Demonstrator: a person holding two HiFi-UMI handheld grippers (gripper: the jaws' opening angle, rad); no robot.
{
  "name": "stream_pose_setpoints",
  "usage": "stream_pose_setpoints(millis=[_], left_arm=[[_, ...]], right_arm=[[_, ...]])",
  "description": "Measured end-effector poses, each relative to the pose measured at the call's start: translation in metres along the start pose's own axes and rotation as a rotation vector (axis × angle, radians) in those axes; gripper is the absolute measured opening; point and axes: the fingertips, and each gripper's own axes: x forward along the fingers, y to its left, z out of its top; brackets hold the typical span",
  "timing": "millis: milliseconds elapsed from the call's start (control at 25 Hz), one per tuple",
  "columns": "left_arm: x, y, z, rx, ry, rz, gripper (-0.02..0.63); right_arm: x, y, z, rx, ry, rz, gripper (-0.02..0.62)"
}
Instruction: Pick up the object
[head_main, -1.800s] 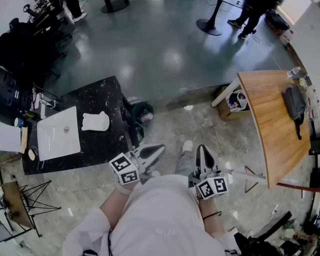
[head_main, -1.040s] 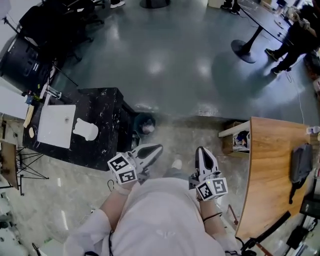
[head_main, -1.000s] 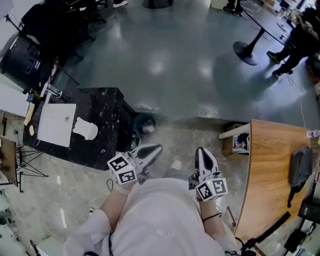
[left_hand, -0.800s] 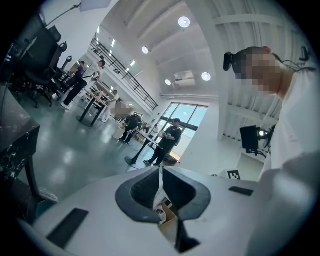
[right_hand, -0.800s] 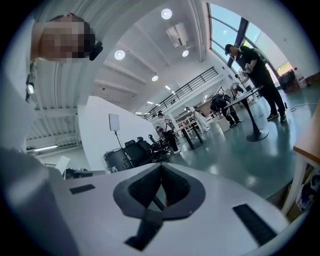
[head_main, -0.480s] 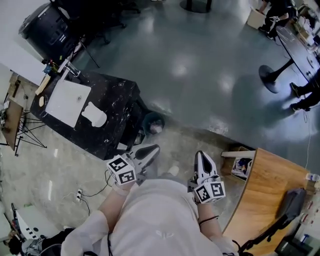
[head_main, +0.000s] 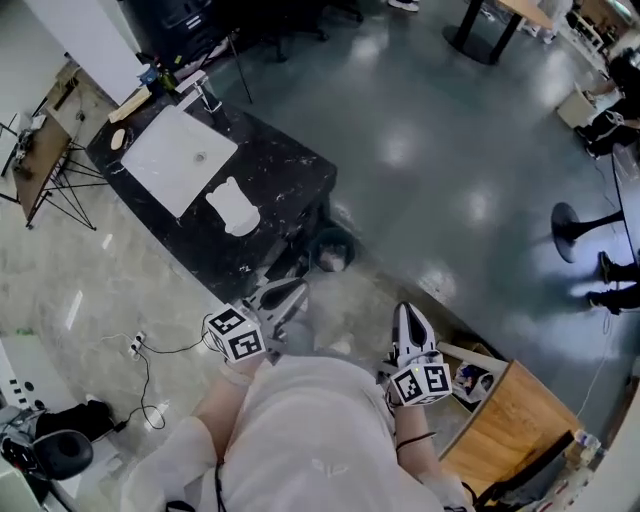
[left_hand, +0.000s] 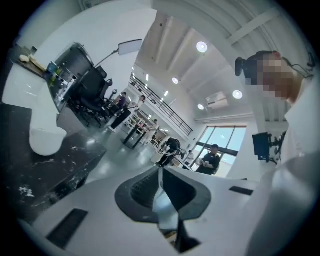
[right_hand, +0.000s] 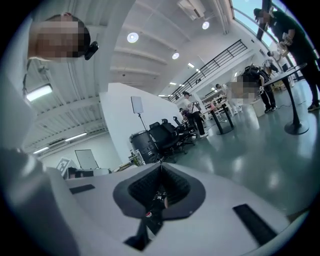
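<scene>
White object (head_main: 232, 207) well beyond left tongs (head_main: 296, 290)

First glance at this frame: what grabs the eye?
A black counter fills the upper left of the head view, with a white sink set into it and a white object lying beside the sink. Nearer, the left gripper and right gripper are both shut and empty, held at the person's waist, well apart from the white object.

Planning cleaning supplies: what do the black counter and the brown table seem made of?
The counter looks like polished black stone, or a marble-look laminate: white veins and a slight sheen. The table looks like wood or wood veneer: an even orange-brown top, too small here to show grain.
</scene>
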Motion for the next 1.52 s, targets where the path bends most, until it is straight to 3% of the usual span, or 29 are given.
stream_pose_setpoints(millis=[440,600,680,760,1160,1240,1360,1520], left_arm=[[-0.1,0.13,0.051,-0.115,-0.21,0.243,0.011],[-0.13,0.175,0.062,-0.17,-0.237,0.338,0.014],[-0.139,0.199,0.063,-0.199,-0.253,0.364,0.051],[-0.143,0.222,0.063,-0.221,-0.284,0.367,0.097],[-0.139,0.301,0.076,-0.321,-0.323,0.393,0.149],[-0.135,0.308,0.079,-0.354,-0.332,0.371,0.16],[-0.131,0.318,0.085,-0.41,-0.358,0.323,0.164],[-0.124,0.328,0.087,-0.485,-0.337,0.287,0.164]], right_arm=[[0.151,0.067,-0.028,-0.05,0.144,0.184,0.025],[0.207,0.094,-0.051,-0.047,0.208,0.238,0.025],[0.234,0.108,-0.062,-0.051,0.244,0.269,0.025],[0.26,0.121,-0.074,-0.056,0.273,0.306,0.025],[0.359,0.166,-0.123,0.079,0.413,0.489,0.026],[0.369,0.171,-0.134,0.13,0.452,0.519,0.048],[0.382,0.179,-0.148,0.212,0.522,0.561,0.131],[0.395,0.193,-0.162,0.297,0.632,0.602,0.15]])
